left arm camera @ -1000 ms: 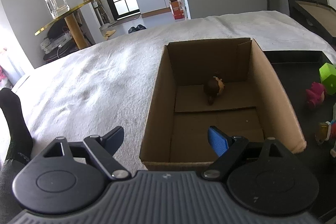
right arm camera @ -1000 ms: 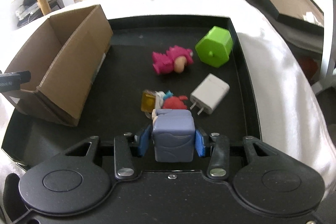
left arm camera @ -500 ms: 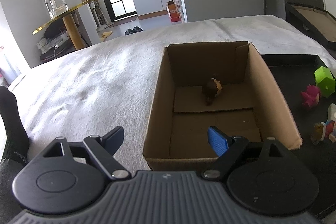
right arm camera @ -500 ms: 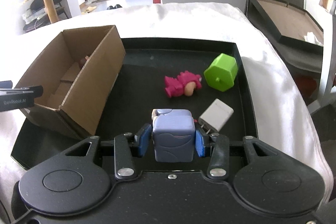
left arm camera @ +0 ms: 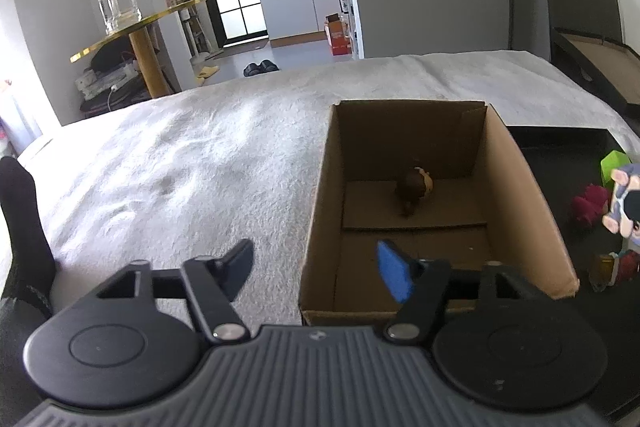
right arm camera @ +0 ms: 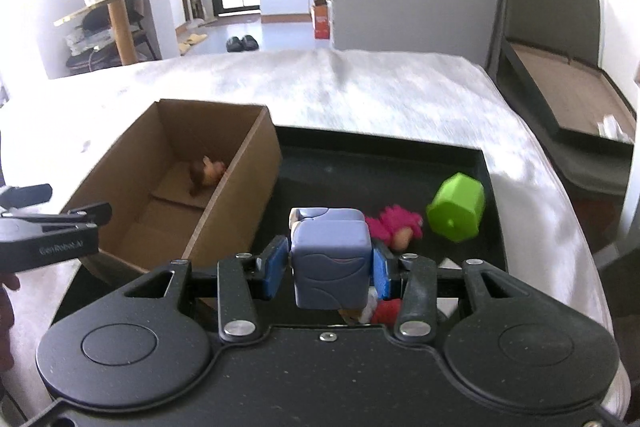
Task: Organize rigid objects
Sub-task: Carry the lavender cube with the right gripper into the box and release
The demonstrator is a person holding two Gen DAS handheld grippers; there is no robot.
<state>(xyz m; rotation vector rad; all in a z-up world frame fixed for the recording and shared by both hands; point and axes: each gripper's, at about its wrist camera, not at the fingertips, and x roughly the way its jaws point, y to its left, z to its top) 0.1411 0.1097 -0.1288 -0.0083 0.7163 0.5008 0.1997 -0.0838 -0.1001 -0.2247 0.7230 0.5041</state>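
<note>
- Blue-grey block toy (right arm camera: 330, 259) sits low in the frame's centre, pinched between our right gripper (right arm camera: 329, 265) pads, above the black tray (right arm camera: 360, 163).
- Our left gripper (left arm camera: 316, 267) is closing on nothing, lower centre, near the cardboard box (left arm camera: 520, 203).

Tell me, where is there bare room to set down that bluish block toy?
Most of the cardboard box floor is bare; only a small brown figure sits near its far wall. The black tray is bare along its far edge, next to the box. Nearer the right claw it is crowded: pink toy, green block, red figure.
</note>
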